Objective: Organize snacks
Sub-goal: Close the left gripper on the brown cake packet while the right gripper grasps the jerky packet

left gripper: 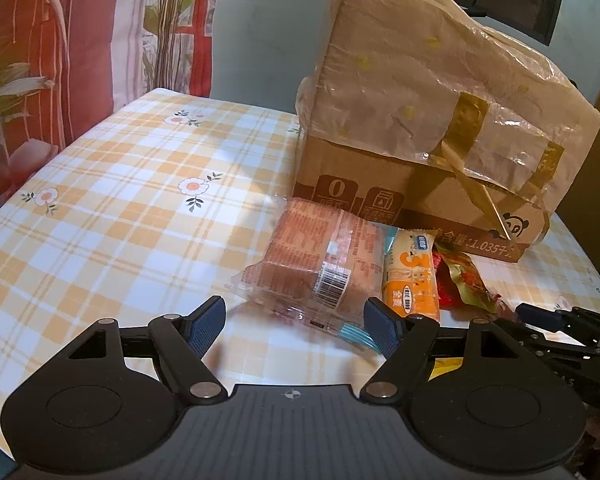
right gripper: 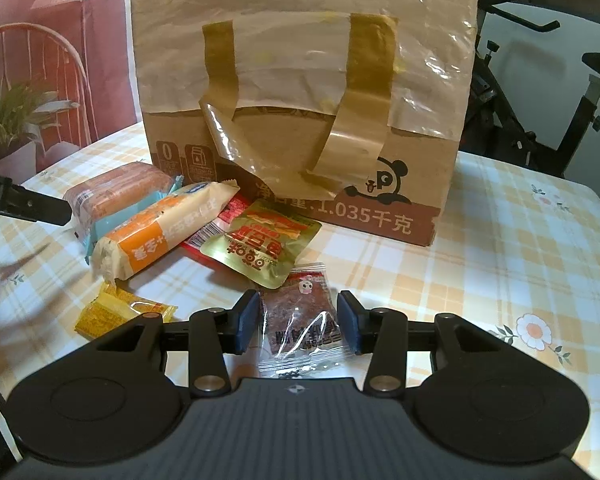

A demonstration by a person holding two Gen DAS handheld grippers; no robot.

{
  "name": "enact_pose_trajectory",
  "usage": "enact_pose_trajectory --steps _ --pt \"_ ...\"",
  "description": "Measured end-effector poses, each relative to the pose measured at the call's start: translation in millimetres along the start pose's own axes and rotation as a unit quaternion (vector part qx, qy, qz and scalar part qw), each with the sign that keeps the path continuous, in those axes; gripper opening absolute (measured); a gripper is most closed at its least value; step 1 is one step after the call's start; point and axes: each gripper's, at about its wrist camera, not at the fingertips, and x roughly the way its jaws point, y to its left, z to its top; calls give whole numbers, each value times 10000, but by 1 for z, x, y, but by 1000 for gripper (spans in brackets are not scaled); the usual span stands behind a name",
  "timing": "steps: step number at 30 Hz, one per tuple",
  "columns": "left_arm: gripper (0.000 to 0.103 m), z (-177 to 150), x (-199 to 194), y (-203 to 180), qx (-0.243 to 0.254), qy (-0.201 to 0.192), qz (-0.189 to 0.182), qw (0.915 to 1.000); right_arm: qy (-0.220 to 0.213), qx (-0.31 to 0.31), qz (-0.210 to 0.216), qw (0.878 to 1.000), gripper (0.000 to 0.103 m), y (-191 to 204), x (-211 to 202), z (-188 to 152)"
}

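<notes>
Right wrist: right gripper (right gripper: 298, 322) clamped on clear snack pkt (right gripper: 300, 316), by box (right gripper: 300, 92)

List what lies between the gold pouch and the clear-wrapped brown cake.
In the right wrist view, the orange-and-cream bar lies between gold pouch and brown cake; a red packet peeks beneath.

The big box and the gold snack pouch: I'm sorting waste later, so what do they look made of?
The big box looks like plain brown cardboard, matte with printed marks; a crinkly, glossy clear film, likely plastic, covers its upper part, held by shiny brown tape. The gold snack pouch looks like metallised foil or plastic laminate, judging by its mirror-like sheen and sealed edges.
</notes>
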Motion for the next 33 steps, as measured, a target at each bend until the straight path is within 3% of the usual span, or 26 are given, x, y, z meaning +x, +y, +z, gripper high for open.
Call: enact_pose_trajectory --steps 7,10,14,18,22,23,33 --pt "79 21 3 2 54 -192 -105 9997 -4 16 3 10000 46 0 -1 0" --pt "84 33 10 -7 263 -280 -161 9991 -3 20 6 10000 46 0 -1 0" --pt "86 41 32 -24 661 -94 -341 9972 -1 13 2 10000 46 0 0 0" --pt "86 41 53 -33 881 19 -68 9961 8 15 0 10000 46 0 -1 1" --pt "85 35 63 -28 884 270 -4 9957 6 22 14 10000 46 0 -1 1" --pt "80 33 64 -27 837 372 53 9958 7 31 16 10000 47 1 -1 1" --pt "76 4 22 -3 230 153 93 9996 2 104 49 9999 47 0 -1 1"
